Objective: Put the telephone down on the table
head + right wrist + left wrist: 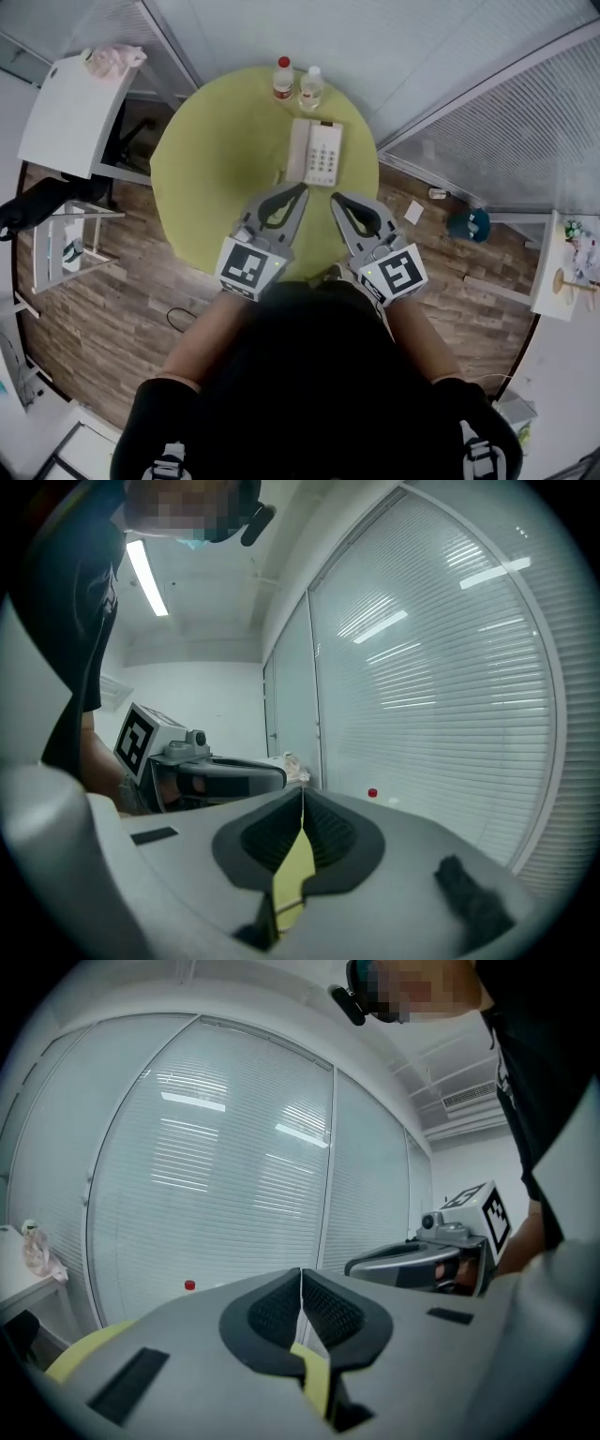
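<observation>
The white telephone (pixel 315 152) lies flat on the round yellow-green table (pixel 206 159), its handset resting along its left side. My left gripper (pixel 301 189) hovers over the table's near part, just short of the phone's near edge. It is shut with nothing in it. My right gripper (pixel 336 198) is beside it, likewise shut and empty. In the left gripper view the jaws (pixel 301 1275) meet in a thin seam, and the right gripper (pixel 412 1266) shows alongside. The right gripper view shows closed jaws (pixel 302 795) and the left gripper (pixel 232 778).
Two small bottles, one red-capped (pixel 283 78) and one clear (pixel 310 87), stand at the table's far edge behind the phone. Glass walls with blinds (pixel 487 122) close in behind. A white cabinet (pixel 70 112) and a rack (pixel 66 246) stand at left.
</observation>
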`<action>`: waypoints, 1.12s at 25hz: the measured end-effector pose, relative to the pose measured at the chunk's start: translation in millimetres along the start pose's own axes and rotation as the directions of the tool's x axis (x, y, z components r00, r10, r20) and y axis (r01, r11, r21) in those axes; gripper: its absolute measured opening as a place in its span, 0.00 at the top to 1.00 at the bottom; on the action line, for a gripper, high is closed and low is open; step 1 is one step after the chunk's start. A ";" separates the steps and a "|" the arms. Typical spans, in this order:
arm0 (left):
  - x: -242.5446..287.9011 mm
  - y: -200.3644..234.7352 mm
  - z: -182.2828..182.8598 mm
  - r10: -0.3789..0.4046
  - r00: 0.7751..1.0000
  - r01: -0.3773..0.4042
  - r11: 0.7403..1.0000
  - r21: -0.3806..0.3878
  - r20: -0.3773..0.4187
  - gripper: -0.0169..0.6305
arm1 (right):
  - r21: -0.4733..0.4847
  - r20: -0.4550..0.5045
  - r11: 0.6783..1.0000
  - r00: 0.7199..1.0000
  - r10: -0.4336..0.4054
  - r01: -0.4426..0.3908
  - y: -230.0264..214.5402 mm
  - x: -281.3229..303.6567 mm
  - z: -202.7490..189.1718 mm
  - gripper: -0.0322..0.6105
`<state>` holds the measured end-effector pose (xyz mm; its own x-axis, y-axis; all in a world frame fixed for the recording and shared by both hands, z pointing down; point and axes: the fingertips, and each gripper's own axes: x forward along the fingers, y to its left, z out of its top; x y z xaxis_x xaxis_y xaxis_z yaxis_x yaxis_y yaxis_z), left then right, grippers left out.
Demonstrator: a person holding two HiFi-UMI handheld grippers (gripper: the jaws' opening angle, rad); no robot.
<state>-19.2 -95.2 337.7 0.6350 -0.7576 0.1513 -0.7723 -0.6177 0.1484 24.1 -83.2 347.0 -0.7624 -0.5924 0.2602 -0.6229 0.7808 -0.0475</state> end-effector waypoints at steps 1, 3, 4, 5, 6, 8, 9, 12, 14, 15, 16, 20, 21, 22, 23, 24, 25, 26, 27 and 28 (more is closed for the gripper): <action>1.3 7.5 -2.9 0.000 1.000 0.000 1.000 -0.004 -0.005 0.95 | 0.005 -0.004 1.000 1.000 -0.014 0.014 -1.0 5.4 -1.3 0.92; 3.2 19.7 -9.1 -0.005 1.000 0.004 1.000 -0.017 -0.018 0.95 | 0.018 -0.013 0.999 0.999 -0.039 0.039 -2.0 14.3 -4.6 0.92; 3.8 24.5 -12.2 -0.008 1.000 0.007 1.000 -0.023 -0.025 0.95 | 0.023 -0.017 0.998 0.999 -0.051 0.051 -2.2 17.9 -6.4 0.92; 4.7 29.0 -15.2 -0.011 0.999 0.010 1.000 -0.029 -0.032 0.95 | 0.026 -0.021 0.998 0.998 -0.063 0.063 -2.7 21.2 -8.3 0.92; 6.0 33.5 -18.3 -0.013 0.999 0.012 0.999 -0.032 -0.040 0.95 | 0.029 -0.026 0.997 0.997 -0.074 0.075 -3.7 24.9 -10.5 0.92; 9.8 42.3 -24.7 -0.017 0.998 0.015 0.999 -0.039 -0.054 0.95 | 0.035 -0.041 0.995 0.995 -0.094 0.096 -7.0 33.3 -15.9 0.92; 12.1 46.0 -27.8 -0.019 0.998 0.017 0.999 -0.044 -0.061 0.95 | 0.040 -0.048 0.994 0.994 -0.102 0.104 -9.1 37.5 -19.0 0.92; 19.8 55.3 -35.9 -0.024 0.997 0.019 0.998 -0.056 -0.077 0.95 | 0.055 -0.056 0.992 0.992 -0.114 0.117 -16.7 48.6 -27.3 0.92; 25.9 61.2 -42.0 -0.023 0.996 0.018 0.998 -0.062 -0.085 0.95 | 0.062 -0.049 0.991 0.992 -0.118 0.121 -22.3 55.7 -31.2 0.92; 29.2 64.2 -46.0 -0.022 0.996 0.016 0.998 -0.066 -0.090 0.95 | 0.066 -0.044 0.990 0.992 -0.119 0.121 -25.1 59.1 -33.7 0.92; 32.8 67.1 -50.3 -0.019 0.995 0.012 0.998 -0.069 -0.097 0.95 | 0.071 -0.042 0.990 0.992 -0.120 0.123 -28.0 62.2 -36.8 0.92; 52.9 77.7 -68.3 0.004 0.991 -0.014 0.997 -0.073 -0.134 0.95 | 0.094 -0.062 0.987 0.990 -0.123 0.129 -44.3 73.3 -54.5 0.92; 58.8 80.3 -72.8 0.011 0.989 -0.022 0.997 -0.074 -0.145 0.95 | 0.101 -0.069 0.986 0.990 -0.123 0.130 -49.1 76.1 -60.0 0.92; 64.6 83.0 -77.5 0.017 0.988 -0.030 0.997 -0.076 -0.156 0.95 | 0.109 -0.076 0.985 0.990 -0.123 0.131 -53.8 79.1 -65.0 0.92; 70.3 85.6 -82.5 0.023 0.986 -0.036 0.996 -0.079 -0.167 0.95 | 0.116 -0.082 0.985 0.989 -0.122 0.131 -58.3 82.3 -69.4 0.92; 75.7 87.9 -87.7 0.027 0.983 -0.042 0.996 -0.081 -0.180 0.95 | 0.122 -0.089 0.984 0.989 -0.120 0.131 -62.8 85.7 -73.4 0.92; 81.0 90.1 -93.0 0.031 0.980 -0.049 0.995 -0.084 -0.194 0.95 | 0.127 -0.094 0.983 0.989 -0.118 0.129 -67.3 89.0 -77.4 0.92; 86.0 92.0 -98.2 0.036 0.978 -0.055 0.995 -0.089 -0.207 0.95 | 0.131 -0.098 0.983 0.989 -0.115 0.127 -71.8 92.4 -81.6 0.92; 90.6 93.6 -103.2 0.040 0.975 -0.062 0.994 -0.094 -0.219 0.95 | 0.134 -0.101 0.983 0.988 -0.113 0.126 -76.4 95.6 -86.0 0.92; 94.9 94.9 -108.1 0.044 0.972 -0.069 0.993 -0.100 -0.230 0.95 | 0.136 -0.105 0.983 0.988 -0.111 0.124 -81.0 98.8 -90.5 0.92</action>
<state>-30.2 -202.9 471.8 0.5876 -0.7150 0.3788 -0.8084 -0.5399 0.2348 15.1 -187.1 463.8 -0.6664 -0.6511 0.3635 -0.7309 0.6667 -0.1459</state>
